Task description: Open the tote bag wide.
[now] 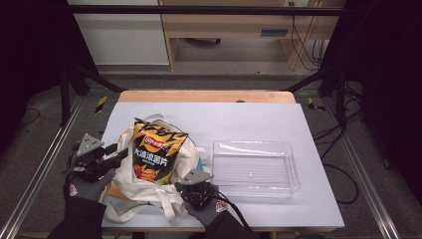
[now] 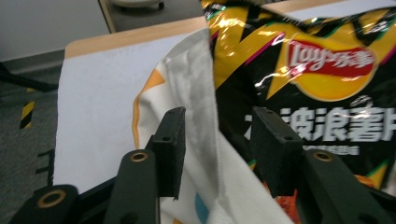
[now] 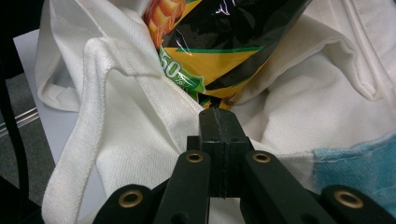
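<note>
Apparently chip bag [image 1: 154, 152] inside tote [image 1: 144, 191].

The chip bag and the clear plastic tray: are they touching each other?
Apart. The high view shows the chip bag standing in the white tote bag, with bare table between the tote and the clear plastic tray.

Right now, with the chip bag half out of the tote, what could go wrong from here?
The left gripper has its fingers apart around the tote's edge without pressing it, so the cloth could slip free and fold against the chip bag. The right gripper looks shut at the tote's rim, right beside the bag's bottom; pulling there may crumple the bag.
</note>
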Motion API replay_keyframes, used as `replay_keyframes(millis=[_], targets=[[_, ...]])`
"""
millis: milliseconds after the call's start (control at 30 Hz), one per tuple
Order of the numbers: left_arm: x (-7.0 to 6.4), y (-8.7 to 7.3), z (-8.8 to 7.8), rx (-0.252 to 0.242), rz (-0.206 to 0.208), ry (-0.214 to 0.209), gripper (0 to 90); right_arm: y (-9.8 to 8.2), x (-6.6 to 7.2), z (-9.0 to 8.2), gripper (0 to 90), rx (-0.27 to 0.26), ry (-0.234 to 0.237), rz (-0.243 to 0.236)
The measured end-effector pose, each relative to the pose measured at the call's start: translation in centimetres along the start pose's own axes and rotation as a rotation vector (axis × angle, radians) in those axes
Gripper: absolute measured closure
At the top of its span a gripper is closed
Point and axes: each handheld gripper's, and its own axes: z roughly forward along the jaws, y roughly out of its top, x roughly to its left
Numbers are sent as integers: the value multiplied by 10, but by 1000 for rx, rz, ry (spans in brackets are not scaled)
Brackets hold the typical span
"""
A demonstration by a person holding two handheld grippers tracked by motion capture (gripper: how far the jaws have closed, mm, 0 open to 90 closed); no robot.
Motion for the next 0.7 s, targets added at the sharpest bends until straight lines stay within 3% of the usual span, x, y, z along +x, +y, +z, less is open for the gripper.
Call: replay_keyframes(millis=[167, 367, 700], targets=[[4, -10, 12, 74, -5, 13, 674, 0, 0, 0, 900, -3, 1, -2], [13, -15, 13, 97, -10, 26, 846, 1, -1, -2, 900, -8, 5, -2], [28, -26, 4, 105, -42, 67, 866, 6, 1, -6, 900, -27, 5, -10]])
